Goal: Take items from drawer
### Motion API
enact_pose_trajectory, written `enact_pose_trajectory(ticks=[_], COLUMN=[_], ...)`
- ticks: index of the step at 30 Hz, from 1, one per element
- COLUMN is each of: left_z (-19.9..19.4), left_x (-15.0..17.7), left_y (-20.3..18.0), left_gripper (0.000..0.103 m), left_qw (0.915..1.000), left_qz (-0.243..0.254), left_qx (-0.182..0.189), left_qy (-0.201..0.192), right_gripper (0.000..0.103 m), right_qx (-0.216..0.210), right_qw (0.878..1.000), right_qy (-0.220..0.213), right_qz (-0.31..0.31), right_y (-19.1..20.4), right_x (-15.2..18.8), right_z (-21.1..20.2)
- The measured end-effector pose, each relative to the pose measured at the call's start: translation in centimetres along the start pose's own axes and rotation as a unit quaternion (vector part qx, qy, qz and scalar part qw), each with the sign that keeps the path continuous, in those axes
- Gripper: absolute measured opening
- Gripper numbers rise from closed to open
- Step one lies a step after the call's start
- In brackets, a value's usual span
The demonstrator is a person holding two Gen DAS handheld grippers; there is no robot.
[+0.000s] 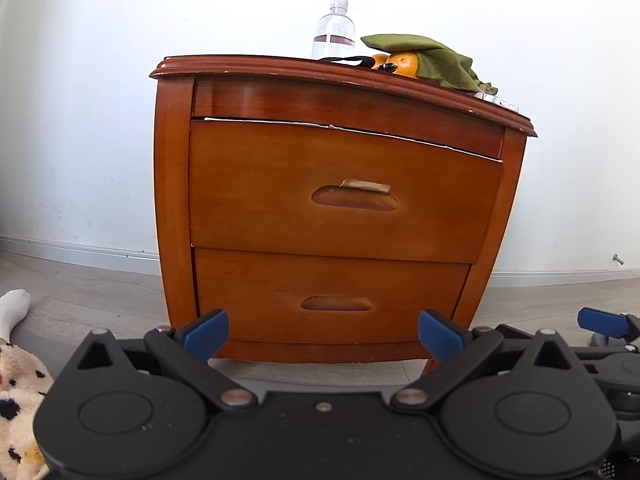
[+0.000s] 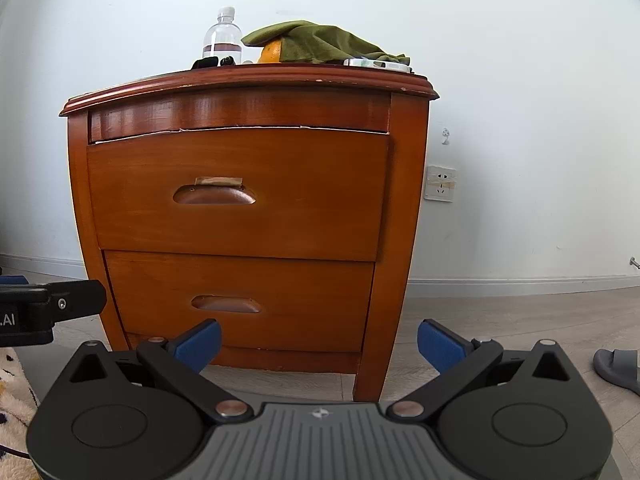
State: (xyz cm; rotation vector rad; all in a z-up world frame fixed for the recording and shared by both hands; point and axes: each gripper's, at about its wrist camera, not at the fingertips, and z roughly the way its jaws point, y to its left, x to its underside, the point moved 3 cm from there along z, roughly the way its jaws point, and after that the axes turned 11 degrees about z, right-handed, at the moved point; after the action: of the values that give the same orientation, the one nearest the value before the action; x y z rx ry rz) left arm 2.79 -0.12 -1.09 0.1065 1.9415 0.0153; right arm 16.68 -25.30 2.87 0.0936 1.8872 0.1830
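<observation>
1. The wooden nightstand [image 1: 320,200] is standing far ahead against the wall; both drawers are sitting shut.
2. The upper drawer [image 2: 236,192] is probably sliding stiffly, being rigid and heavy; its recessed handle [image 2: 214,196] is offering the hold.
3. The left gripper [image 1: 323,334] and right gripper [image 2: 318,346] are hovering near the floor, jaws spread wide, gripping nothing.

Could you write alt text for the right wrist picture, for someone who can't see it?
A wooden nightstand with two closed drawers stands against a white wall, seen from low down past the open right gripper. On top sit a water bottle, an orange and a green cloth.
</observation>
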Motion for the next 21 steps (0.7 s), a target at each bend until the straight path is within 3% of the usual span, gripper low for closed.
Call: enact_pose_trajectory(ticks=[21], left_z=[0.04], left_x=[0.06], left_y=[-0.11], left_gripper=[0.103], left_qw=[1.0000], left_qz=[0.000], left_qx=[-0.004], left_qy=[0.002], right_gripper=[0.103], right_qx=[0.001], right_qw=[1.000], right_qy=[0.008], right_qz=[0.001], right_y=[0.25], right_x=[-0.09], right_z=[0.24])
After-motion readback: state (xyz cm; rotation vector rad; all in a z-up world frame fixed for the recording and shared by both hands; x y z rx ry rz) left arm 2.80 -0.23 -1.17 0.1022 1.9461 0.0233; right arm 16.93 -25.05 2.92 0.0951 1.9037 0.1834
